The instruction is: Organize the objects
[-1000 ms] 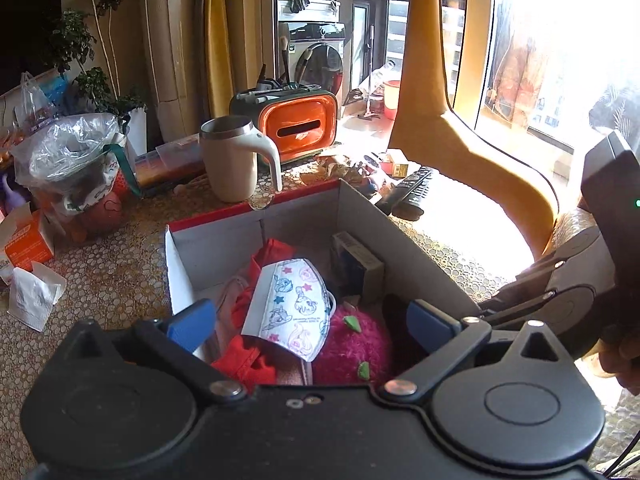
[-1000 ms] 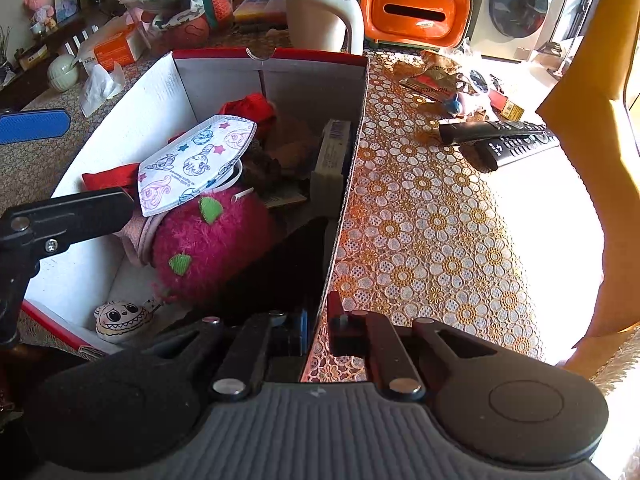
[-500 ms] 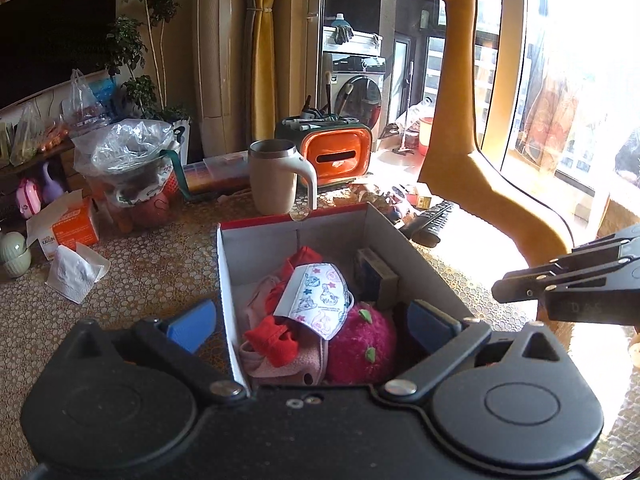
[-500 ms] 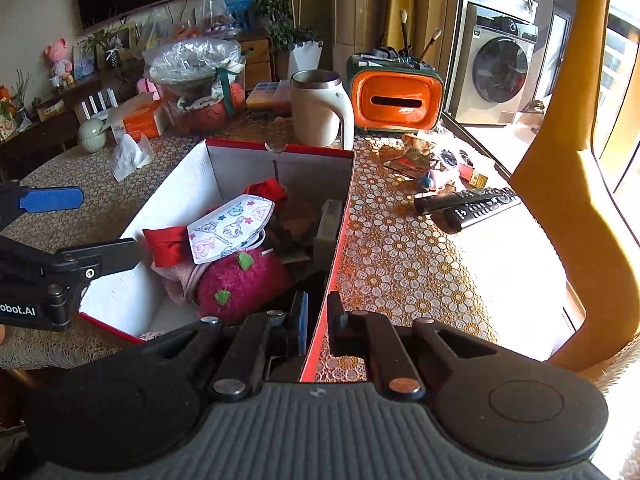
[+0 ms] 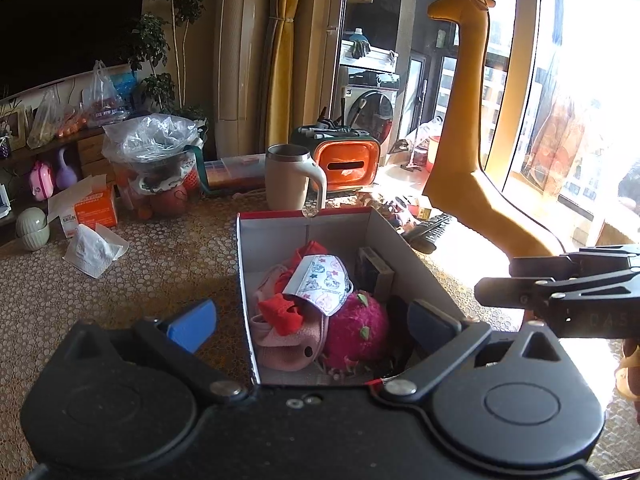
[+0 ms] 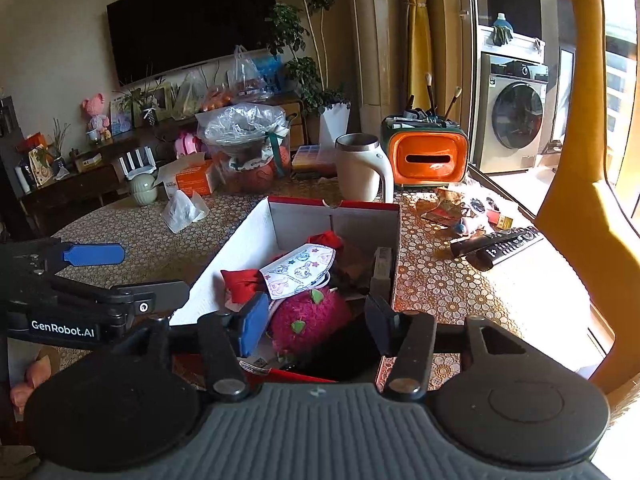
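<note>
An open cardboard box (image 5: 276,240) with a red rim holds a printed face mask (image 5: 320,284), a pink plush fruit (image 5: 356,330), red cloth (image 5: 280,312) and a small dark carton (image 5: 374,268). My left gripper (image 5: 312,322) hangs open above the box's near end, its blue pads wide apart and holding nothing. My right gripper (image 6: 316,324) hovers over the box (image 6: 240,256). Its jaws are opening and press on nothing, with the plush fruit (image 6: 308,320) lying below them. Each gripper also shows in the other's view: the right gripper (image 5: 496,278), the left gripper (image 6: 148,272).
Behind the box stand a cream mug (image 5: 294,176) and an orange holder (image 5: 346,164). Two remotes (image 6: 500,242) and small clutter lie on the lace cloth to the right. A yellow giraffe figure (image 5: 476,152) rises beside the table. A tissue (image 5: 96,244) and an orange carton (image 5: 94,210) lie left.
Both grippers have drawn back and risen from the box, so more of the room shows. The right gripper's jaws, shut before, now stand apart.
</note>
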`<act>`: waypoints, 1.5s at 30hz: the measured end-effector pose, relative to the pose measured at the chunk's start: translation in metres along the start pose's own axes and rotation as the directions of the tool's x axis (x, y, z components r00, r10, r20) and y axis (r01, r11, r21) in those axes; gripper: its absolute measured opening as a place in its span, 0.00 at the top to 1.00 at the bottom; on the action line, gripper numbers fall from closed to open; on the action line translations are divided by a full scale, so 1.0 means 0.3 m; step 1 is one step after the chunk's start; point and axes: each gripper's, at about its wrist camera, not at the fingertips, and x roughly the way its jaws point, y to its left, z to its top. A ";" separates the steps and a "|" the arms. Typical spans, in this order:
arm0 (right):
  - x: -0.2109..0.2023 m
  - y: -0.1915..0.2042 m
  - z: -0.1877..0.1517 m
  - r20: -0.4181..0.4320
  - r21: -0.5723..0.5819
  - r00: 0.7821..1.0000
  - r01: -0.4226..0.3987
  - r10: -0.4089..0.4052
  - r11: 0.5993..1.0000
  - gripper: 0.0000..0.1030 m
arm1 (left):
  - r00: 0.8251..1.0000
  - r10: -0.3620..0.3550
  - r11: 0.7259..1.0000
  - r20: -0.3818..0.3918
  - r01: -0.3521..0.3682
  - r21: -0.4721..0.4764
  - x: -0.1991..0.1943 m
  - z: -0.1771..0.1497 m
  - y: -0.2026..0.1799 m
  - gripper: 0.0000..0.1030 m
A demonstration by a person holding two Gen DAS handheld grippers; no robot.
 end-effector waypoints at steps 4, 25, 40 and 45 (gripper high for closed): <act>-0.014 0.007 -0.014 0.017 0.008 1.000 -0.005 0.005 1.000 0.38 | 1.000 -0.014 1.000 -0.005 0.014 -0.005 -0.014 -0.014 0.003 0.01; -0.003 0.048 -0.075 0.039 0.037 0.999 0.029 -0.031 0.999 0.00 | 0.999 -0.025 0.995 -0.023 0.022 -0.102 -0.011 -0.071 0.067 0.01; 0.025 0.040 -0.098 0.013 0.088 0.998 0.058 -0.060 0.994 0.00 | 1.000 -0.001 0.995 -0.026 -0.002 -0.101 -0.010 -0.082 0.070 0.01; 0.031 0.049 -0.101 0.004 0.083 0.997 0.075 -0.076 0.994 0.00 | 0.999 0.000 0.995 -0.032 -0.003 -0.099 -0.007 -0.090 0.070 0.01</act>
